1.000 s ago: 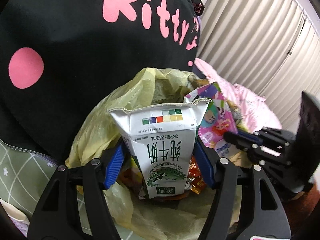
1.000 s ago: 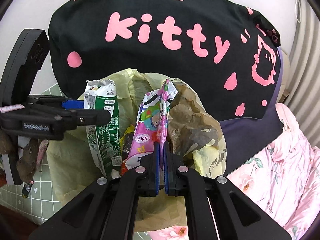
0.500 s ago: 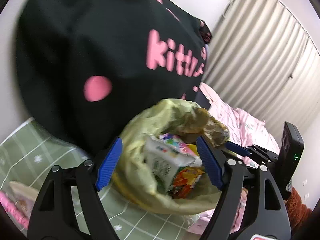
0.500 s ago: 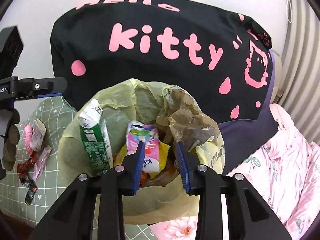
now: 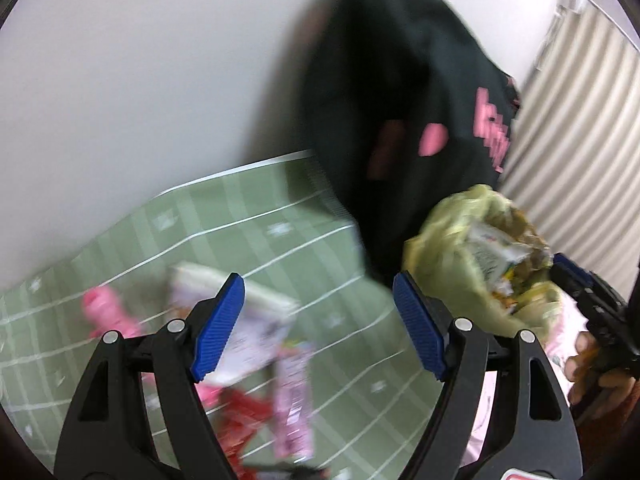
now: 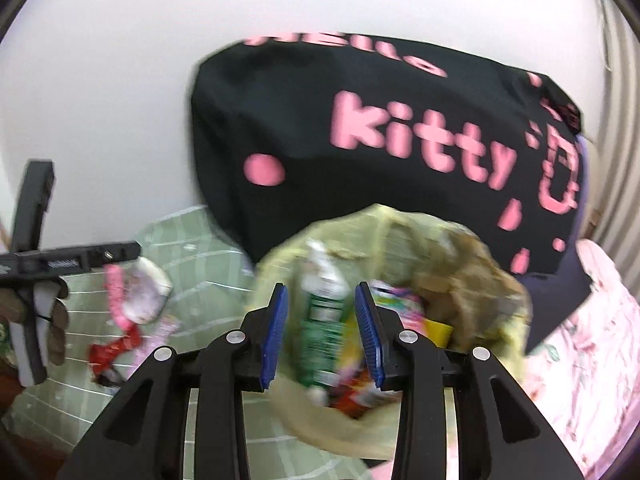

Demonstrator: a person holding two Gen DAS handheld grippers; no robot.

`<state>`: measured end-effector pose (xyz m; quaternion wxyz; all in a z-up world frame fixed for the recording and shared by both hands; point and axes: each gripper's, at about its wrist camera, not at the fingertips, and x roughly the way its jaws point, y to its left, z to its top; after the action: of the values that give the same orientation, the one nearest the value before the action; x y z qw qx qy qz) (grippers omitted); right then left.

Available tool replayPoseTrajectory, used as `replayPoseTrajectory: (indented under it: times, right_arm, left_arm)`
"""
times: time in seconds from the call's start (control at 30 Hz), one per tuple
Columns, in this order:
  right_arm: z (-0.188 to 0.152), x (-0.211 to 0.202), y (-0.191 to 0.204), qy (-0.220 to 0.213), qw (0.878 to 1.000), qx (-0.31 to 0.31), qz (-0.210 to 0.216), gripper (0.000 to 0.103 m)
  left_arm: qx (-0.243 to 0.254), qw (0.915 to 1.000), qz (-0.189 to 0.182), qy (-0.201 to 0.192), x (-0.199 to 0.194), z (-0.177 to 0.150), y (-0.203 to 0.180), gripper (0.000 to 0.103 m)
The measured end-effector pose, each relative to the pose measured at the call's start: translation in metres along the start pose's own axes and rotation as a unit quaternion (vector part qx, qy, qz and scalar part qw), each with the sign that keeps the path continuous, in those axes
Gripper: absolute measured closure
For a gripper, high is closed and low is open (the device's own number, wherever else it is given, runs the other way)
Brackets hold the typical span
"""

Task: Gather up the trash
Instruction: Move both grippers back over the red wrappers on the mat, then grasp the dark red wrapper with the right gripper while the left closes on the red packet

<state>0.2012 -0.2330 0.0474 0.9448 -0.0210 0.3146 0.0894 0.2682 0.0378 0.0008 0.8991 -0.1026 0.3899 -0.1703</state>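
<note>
A yellow-green trash bag (image 6: 400, 416) stands open on the green checked sheet, with a green-and-white milk carton (image 6: 324, 320) and colourful wrappers (image 6: 400, 304) inside. It also shows at the right of the left wrist view (image 5: 448, 256). My right gripper (image 6: 322, 336) is open and empty above the bag's mouth. My left gripper (image 5: 316, 328) is open and empty over loose trash on the sheet: a white cup-like item (image 5: 256, 320), a pink wrapper (image 5: 292, 404), a red wrapper (image 5: 248, 412) and a pink item (image 5: 108, 312). Both views are blurred.
A black cushion with pink "Hello Kitty" lettering (image 6: 400, 132) leans on the white wall behind the bag. Pink floral bedding (image 6: 580, 360) lies to the right. Pleated curtains (image 5: 576, 120) hang at the far right. The green checked sheet (image 5: 220, 220) covers the bed.
Both grippers let go of their items into the bag and opened. My left gripper swung left, away from the bag, to above the loose trash. My right gripper pulled back slightly.
</note>
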Motion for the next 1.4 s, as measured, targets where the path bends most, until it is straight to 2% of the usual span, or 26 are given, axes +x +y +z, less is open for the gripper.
replayPoseTrajectory:
  times: [0.1,0.17,0.23,0.3,0.4,0.57,0.77,0.87,0.97,1.0,1.13,1.27,1.4]
  right_arm:
    - [0.001,0.006,0.029,0.002,0.999,-0.014,0.035,0.069]
    - [-0.001,0.013,0.046,0.01,0.998,-0.025,0.058,0.063]
    - [-0.006,0.022,0.063,0.022,0.996,-0.034,0.083,0.062]
    - [-0.014,0.032,0.08,0.037,0.992,-0.044,0.109,0.062]
    - [-0.027,0.045,0.104,0.063,0.985,-0.064,0.147,0.062]
    - [-0.048,0.06,0.14,0.1,0.964,-0.103,0.225,0.062]
    - [-0.081,0.086,0.184,0.165,0.926,-0.165,0.295,0.062]
    - [-0.093,0.093,0.2,0.191,0.913,-0.191,0.306,0.062]
    - [-0.104,0.097,0.21,0.206,0.905,-0.217,0.302,0.064]
    - [-0.107,0.097,0.211,0.209,0.905,-0.22,0.298,0.07]
    - [-0.106,0.097,0.207,0.208,0.908,-0.223,0.287,0.074]
    - [-0.104,0.092,0.198,0.197,0.917,-0.224,0.263,0.076]
    - [-0.103,0.097,0.186,0.202,0.921,-0.211,0.257,0.076]
  left_arm:
    - [-0.036,0.9992,0.018,-0.001,-0.009,-0.011,0.033,0.03]
    - [-0.058,0.9977,0.035,-0.007,-0.017,-0.019,0.056,0.03]
    - [-0.078,0.9955,0.053,-0.012,-0.026,-0.026,0.076,0.03]
    - [-0.093,0.9932,0.068,-0.014,-0.033,-0.036,0.093,0.03]
    - [-0.1,0.9923,0.073,-0.008,-0.04,-0.053,0.107,0.03]
    - [-0.091,0.9939,0.063,0.005,-0.047,-0.079,0.114,0.03]
    - [-0.123,0.9892,0.078,0.013,-0.058,-0.108,0.129,0.03]
    - [-0.122,0.9888,0.085,0.014,-0.063,-0.114,0.13,0.03]
    - [-0.125,0.9887,0.083,0.009,-0.068,-0.117,0.13,0.03]
    - [-0.125,0.9887,0.082,0.008,-0.069,-0.118,0.129,0.03]
    - [-0.117,0.9901,0.076,0.011,-0.068,-0.119,0.124,0.03]
    - [-0.103,0.9925,0.06,0.025,-0.06,-0.121,0.116,0.03]
    - [-0.071,0.9951,0.05,0.048,-0.047,-0.122,0.099,0.03]
